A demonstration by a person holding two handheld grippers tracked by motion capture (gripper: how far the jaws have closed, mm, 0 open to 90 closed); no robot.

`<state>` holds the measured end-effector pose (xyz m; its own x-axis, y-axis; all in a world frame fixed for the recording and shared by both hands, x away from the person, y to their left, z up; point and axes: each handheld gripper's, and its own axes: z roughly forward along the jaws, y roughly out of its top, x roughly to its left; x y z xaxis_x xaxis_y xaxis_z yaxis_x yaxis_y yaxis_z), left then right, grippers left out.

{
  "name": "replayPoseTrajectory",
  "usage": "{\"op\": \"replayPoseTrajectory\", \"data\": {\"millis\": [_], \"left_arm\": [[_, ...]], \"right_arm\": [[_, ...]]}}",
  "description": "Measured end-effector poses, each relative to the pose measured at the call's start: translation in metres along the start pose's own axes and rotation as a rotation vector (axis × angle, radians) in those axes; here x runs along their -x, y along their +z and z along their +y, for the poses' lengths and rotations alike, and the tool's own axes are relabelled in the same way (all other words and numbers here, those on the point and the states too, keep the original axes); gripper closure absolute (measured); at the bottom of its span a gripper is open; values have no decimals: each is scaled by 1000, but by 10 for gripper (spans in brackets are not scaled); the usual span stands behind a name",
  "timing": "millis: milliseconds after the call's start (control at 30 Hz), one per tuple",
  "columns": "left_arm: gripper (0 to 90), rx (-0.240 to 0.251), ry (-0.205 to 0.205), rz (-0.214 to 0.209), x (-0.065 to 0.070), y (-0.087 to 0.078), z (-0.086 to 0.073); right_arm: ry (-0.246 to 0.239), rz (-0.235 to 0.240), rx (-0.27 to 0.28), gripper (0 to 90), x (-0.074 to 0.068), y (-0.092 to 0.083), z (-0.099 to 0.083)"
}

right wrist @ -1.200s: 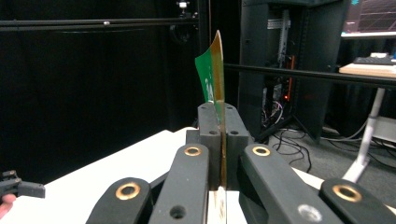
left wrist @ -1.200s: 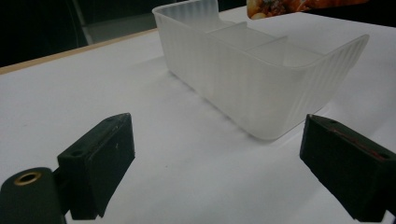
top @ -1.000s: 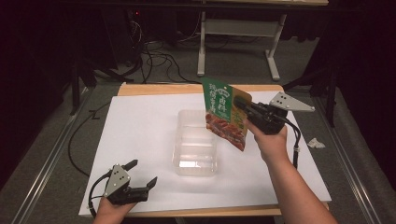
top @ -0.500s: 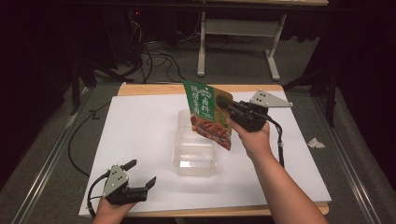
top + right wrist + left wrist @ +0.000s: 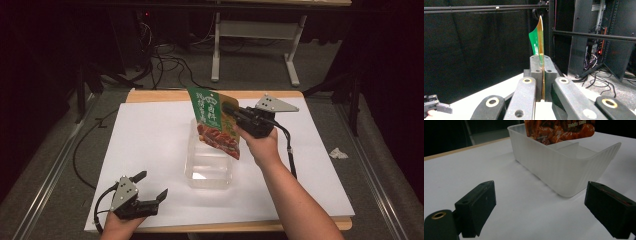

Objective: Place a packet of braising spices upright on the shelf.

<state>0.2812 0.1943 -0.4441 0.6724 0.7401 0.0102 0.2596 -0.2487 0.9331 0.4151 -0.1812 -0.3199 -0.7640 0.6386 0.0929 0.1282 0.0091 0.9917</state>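
The right gripper [image 5: 235,114], pinching the snack bag [image 5: 216,122], has carried it leftward over the clear box [image 5: 209,162] at table centre; lowering it in seems next. The left gripper [image 5: 148,187] rests spread at 7 o'clock.

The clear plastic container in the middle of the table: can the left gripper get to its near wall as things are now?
Probably yes. The left gripper is open, and bare white table cover lies between it and the clear plastic container. The snack pouch hangs above, from the right gripper.

green-orange snack pouch [image 5: 216,122] — tilted, hanging above | clear plastic tub [image 5: 209,165] — mid-table
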Motion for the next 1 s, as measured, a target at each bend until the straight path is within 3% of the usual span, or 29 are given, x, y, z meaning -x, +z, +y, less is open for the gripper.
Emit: {"op": "replayPoseTrajectory", "data": {"millis": [400,867,1000], "left_arm": [[107,-3,1,-2,-1,1,-1],[107,-1,2,-3,0,0,0],[107,-3,5,-7,-1,1,0]], "right_arm": [[19,-20,21,900,-2,15,-10],[-19,-33,26,900,-4,22,-7],[-8,-41,20,900,-2,22,-12]]}}
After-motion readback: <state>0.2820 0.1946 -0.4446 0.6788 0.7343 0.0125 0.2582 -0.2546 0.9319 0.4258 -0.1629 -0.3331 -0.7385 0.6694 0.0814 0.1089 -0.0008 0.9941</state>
